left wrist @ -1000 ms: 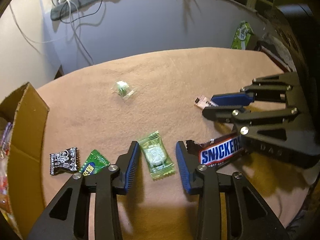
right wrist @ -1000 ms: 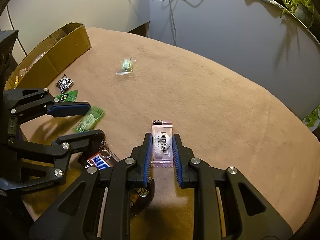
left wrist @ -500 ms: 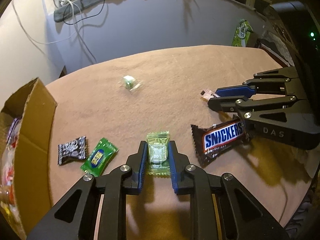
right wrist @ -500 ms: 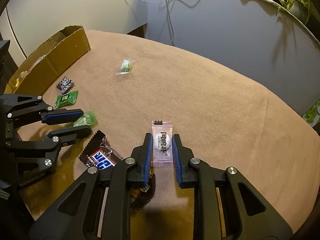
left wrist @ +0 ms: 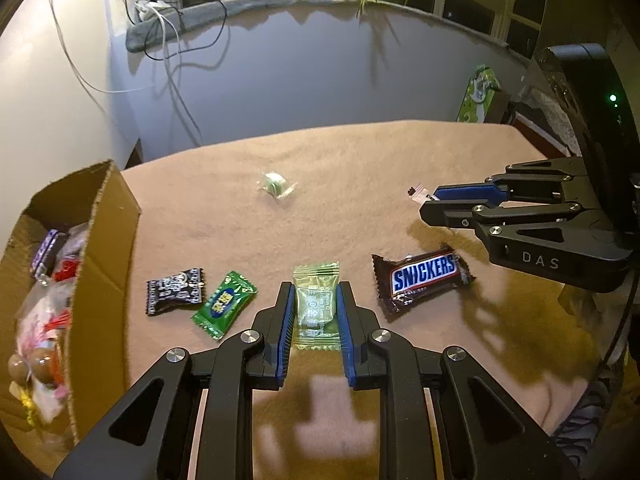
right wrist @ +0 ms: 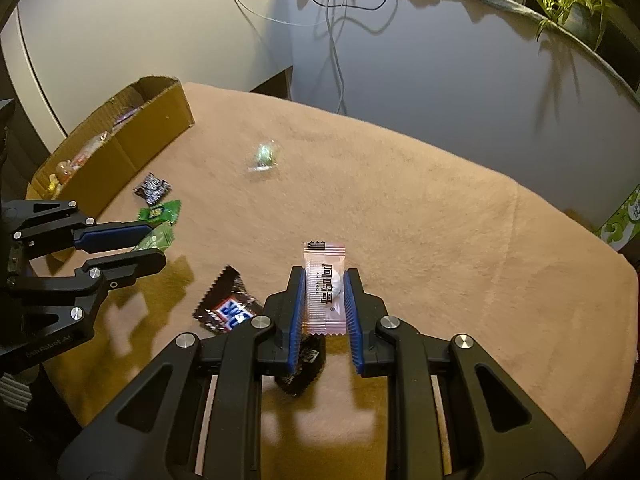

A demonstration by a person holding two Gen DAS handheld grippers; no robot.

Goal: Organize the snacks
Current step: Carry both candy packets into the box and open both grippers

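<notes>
Left gripper (left wrist: pixel 316 312) is angled steeply down over the tan cloth (left wrist: pixel 360 168), jaws clamped on a pale green candy (left wrist: pixel 316 300). Right gripper (right wrist: pixel 325 300) is pitched down likewise, jaws closed on a pink candy (right wrist: pixel 324 284). A Snickers (left wrist: pixel 422 280), a green sweet (left wrist: pixel 224 304) and a black sweet (left wrist: pixel 174 290) are left on the cloth. A box (left wrist: pixel 108 248) is seen at left, snacks inside.

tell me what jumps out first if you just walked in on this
Each gripper has a sweet pinched between its blue fingers: the left gripper a pale green candy, the right gripper a pink candy. A Snickers bar lies loose on the tan cloth, and a cardboard box of snacks sits at the left.
</notes>
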